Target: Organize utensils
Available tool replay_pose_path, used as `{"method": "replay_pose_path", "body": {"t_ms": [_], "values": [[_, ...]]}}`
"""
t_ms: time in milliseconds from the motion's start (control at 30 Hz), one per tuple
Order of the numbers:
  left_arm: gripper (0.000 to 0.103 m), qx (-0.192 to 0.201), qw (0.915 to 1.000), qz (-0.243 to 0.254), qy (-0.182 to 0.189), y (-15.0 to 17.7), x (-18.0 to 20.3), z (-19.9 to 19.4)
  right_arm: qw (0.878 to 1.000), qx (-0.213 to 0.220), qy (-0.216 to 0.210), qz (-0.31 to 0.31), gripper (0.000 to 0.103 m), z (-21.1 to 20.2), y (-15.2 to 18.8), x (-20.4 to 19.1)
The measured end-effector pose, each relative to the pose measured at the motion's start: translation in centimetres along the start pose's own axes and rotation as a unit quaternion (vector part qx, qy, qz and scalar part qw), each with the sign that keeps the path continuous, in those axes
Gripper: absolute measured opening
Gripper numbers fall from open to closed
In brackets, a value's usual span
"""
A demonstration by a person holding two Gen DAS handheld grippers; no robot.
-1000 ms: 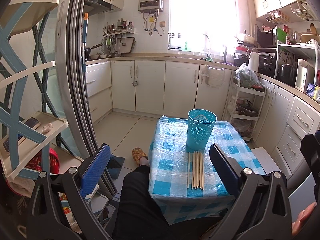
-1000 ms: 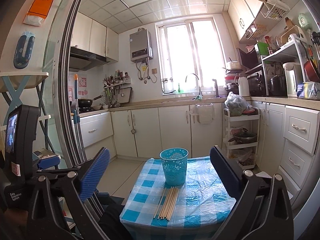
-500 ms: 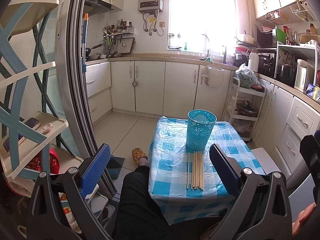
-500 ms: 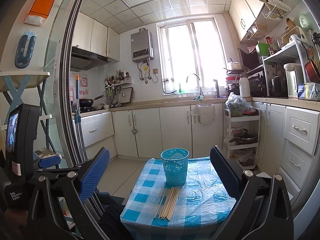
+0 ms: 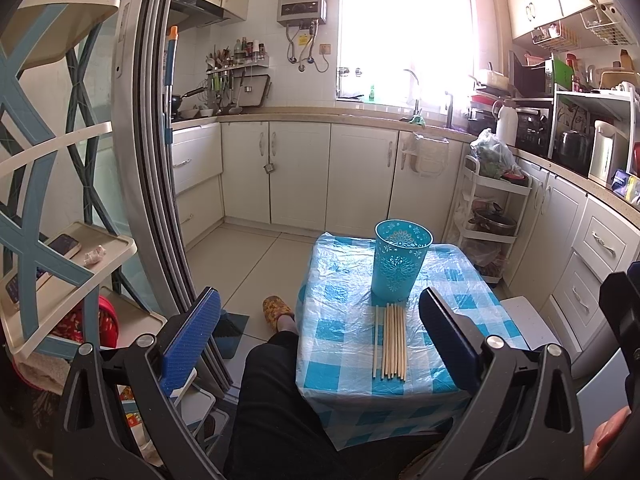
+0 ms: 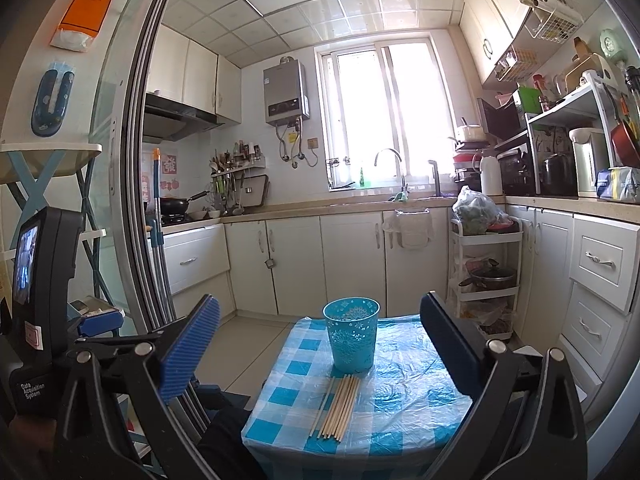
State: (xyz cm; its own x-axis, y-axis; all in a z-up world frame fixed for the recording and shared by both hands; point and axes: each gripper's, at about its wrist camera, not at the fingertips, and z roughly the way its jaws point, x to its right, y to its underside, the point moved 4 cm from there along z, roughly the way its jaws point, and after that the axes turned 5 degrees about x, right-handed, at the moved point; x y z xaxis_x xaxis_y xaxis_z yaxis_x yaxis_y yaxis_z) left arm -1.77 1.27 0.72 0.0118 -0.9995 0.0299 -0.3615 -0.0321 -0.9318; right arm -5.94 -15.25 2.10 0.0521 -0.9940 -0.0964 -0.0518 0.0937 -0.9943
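Several wooden chopsticks (image 5: 391, 341) lie side by side on a small table with a blue checked cloth (image 5: 340, 332). Behind them stands an empty teal perforated holder cup (image 5: 401, 261), upright. My left gripper (image 5: 320, 328) is open and empty, held above and in front of the table's near edge. In the right wrist view the chopsticks (image 6: 338, 406) lie in front of the cup (image 6: 351, 334) on the cloth (image 6: 404, 396). My right gripper (image 6: 320, 330) is open and empty, held back from the table.
A person's dark-trousered leg (image 5: 276, 400) and slipper (image 5: 277, 309) are left of the table. A sliding door frame (image 5: 160, 200) and a shelf rack (image 5: 60, 264) stand at the left. White cabinets (image 5: 296, 176) and a trolley (image 5: 492, 216) lie beyond.
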Motion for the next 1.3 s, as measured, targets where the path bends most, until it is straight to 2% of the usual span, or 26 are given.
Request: {"method": "replay_pose_path", "body": {"t_ms": [567,667,800,933,967,1033,1100,1200,1300], "values": [[0.095,-0.005,0.9999,0.002,0.013,0.1,0.6,0.3,1.000,-0.011,-0.008,-0.001,0.096,0.7,0.7,0.2],[0.095,-0.016,0.9995,0.002,0.027,0.6,0.4,1.9,0.999,-0.043,-0.010,-0.008,0.096,2.0,1.7,0.5],[0.095,-0.069,0.9958,-0.010,0.060,2.4,0.1,6.4,0.993,-0.117,-0.004,-0.002,0.096,5.6,4.7,2.1],[0.095,-0.118,0.9915,-0.009,0.054,4.4,-0.2,11.5,0.980,-0.199,0.005,0.018,0.096,11.1,9.6,4.5],[0.095,-0.126,0.9905,-0.009,0.054,4.8,-0.2,12.5,0.976,-0.217,0.006,0.018,0.093,12.5,10.9,5.0],[0.095,-0.145,0.9879,-0.011,0.053,5.7,-0.2,14.9,0.967,-0.256,0.003,0.011,0.078,15.6,13.8,5.9],[0.095,-0.159,0.9859,-0.013,0.052,6.3,-0.1,17.0,0.956,-0.292,0.000,0.013,0.056,18.5,16.6,6.6],[0.095,-0.179,0.9821,-0.011,0.059,7.3,0.6,19.9,0.940,-0.339,-0.003,0.033,0.037,22.7,20.9,7.8],[0.095,-0.195,0.9790,0.002,0.059,8.3,1.3,22.4,0.929,-0.365,0.003,0.058,0.027,25.8,23.6,8.8]]}}
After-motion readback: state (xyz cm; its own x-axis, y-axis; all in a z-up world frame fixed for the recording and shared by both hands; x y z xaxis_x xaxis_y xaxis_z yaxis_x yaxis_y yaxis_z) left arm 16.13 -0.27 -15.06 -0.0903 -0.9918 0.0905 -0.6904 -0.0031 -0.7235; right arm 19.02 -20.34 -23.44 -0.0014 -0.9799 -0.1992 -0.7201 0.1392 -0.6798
